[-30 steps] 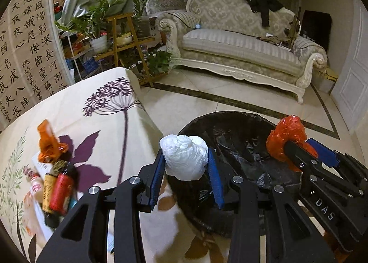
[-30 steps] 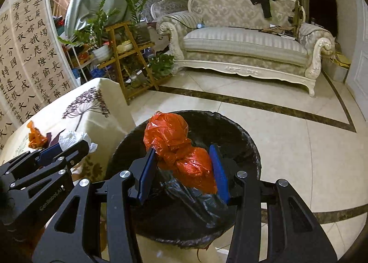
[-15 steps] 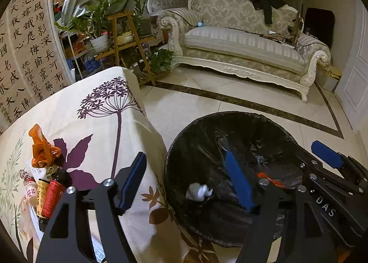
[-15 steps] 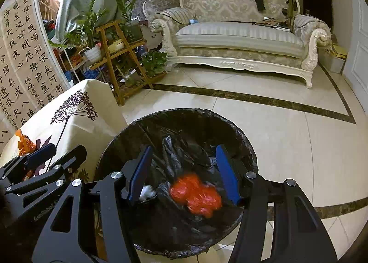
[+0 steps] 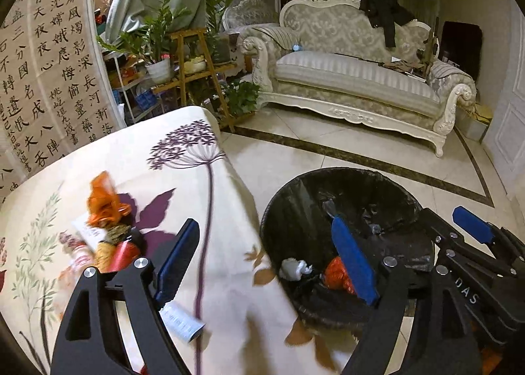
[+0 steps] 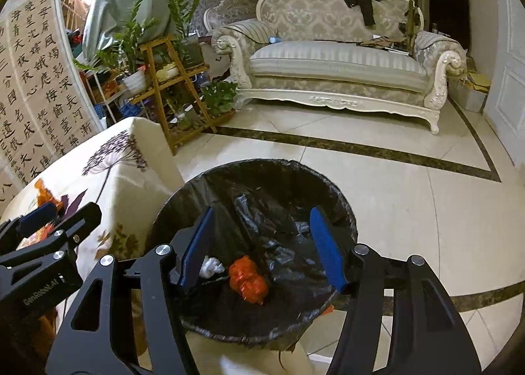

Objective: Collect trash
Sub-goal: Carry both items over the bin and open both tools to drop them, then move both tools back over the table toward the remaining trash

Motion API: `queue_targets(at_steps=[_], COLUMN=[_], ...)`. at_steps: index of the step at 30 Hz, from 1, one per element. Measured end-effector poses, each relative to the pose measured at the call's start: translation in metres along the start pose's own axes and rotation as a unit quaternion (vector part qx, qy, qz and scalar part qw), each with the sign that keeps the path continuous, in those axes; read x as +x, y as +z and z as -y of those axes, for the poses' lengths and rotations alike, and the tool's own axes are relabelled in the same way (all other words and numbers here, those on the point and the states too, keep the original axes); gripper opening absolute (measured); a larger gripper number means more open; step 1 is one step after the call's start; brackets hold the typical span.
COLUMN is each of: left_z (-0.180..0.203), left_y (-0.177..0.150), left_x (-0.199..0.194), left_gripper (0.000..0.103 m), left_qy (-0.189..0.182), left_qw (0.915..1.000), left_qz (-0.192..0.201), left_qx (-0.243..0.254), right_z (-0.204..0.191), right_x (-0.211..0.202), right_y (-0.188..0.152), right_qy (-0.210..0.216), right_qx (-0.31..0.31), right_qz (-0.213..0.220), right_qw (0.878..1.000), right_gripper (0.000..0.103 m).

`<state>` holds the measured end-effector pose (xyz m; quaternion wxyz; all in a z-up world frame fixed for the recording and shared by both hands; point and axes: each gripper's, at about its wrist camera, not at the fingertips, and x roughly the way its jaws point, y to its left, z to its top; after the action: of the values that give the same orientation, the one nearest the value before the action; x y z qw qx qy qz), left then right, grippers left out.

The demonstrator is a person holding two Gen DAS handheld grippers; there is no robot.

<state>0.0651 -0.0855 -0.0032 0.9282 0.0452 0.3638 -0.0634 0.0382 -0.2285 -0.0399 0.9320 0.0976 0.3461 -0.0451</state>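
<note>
Left wrist view: the left gripper (image 5: 265, 263) has its jaws spread wide and empty, having just been opening, with nothing between the pads. The gap straddles the edge of the cloth-covered worktop (image 5: 226, 279) and the rim of the black-lined trash bin (image 5: 370, 178). Beyond the right jaw, down in the bin, lie a crumpled white wad (image 5: 293, 268) and an orange plastic bundle (image 5: 338, 276), close together. Beyond the left jaw, on the worktop, sits a small heap of remaining litter: an orange wrapper (image 5: 103, 201), a red packet (image 5: 126, 252) and paper scraps, blurred.

In the right wrist view, the right gripper (image 6: 262, 250) is also open and empty, its jaws likewise having just been widening. It hangs over the bin (image 6: 341, 210), and both the white wad (image 6: 211, 266) and the orange bundle (image 6: 249, 283) lie on the liner between and below the jaws, nearer the left one. The left gripper (image 6: 42, 220) shows to the left, over the worktop (image 6: 131, 178).
</note>
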Motion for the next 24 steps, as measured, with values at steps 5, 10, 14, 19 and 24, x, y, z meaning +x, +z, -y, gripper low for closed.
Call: queue_targets(at_steps=[5, 10, 14, 19, 24], left_z=[-0.017, -0.038, -0.058, -0.087, -0.117], left_y=[-0.013, -0.028, -0.043, -0.061, -0.078], left_x=[-0.021, -0.043, -0.057, -0.071, -0.082], left_gripper=[0.08, 0.08, 0.08, 0.08, 0.08], left_qy=[0.008, 0.024, 0.039, 0.06, 0.082], left_qw=[0.9999, 0.9995, 0.9988, 0.9969, 0.9944], left_qz=[0.004, 0.011, 0.012, 0.013, 0.012], left_qx=[-0.009, -0.019, -0.028, -0.048, -0.066], right_z=[-0.012, -0.029, -0.043, -0.064, -0.093], right_x=[-0.018, -0.032, -0.045, -0.056, -0.063], right_y=[-0.012, -0.025, -0.033, -0.041, -0.054], right_qy=[0.01, 0.024, 0.035, 0.052, 0.072], right_qx=[-0.007, -0.016, -0.023, -0.039, -0.065], right_qz=[0.0, -0.002, 0.001, 0.001, -0.004], right_qw=[1.0, 1.0, 0.999, 0.998, 0.995], right_gripper=[0.063, 0.063, 0.063, 0.063, 0.063])
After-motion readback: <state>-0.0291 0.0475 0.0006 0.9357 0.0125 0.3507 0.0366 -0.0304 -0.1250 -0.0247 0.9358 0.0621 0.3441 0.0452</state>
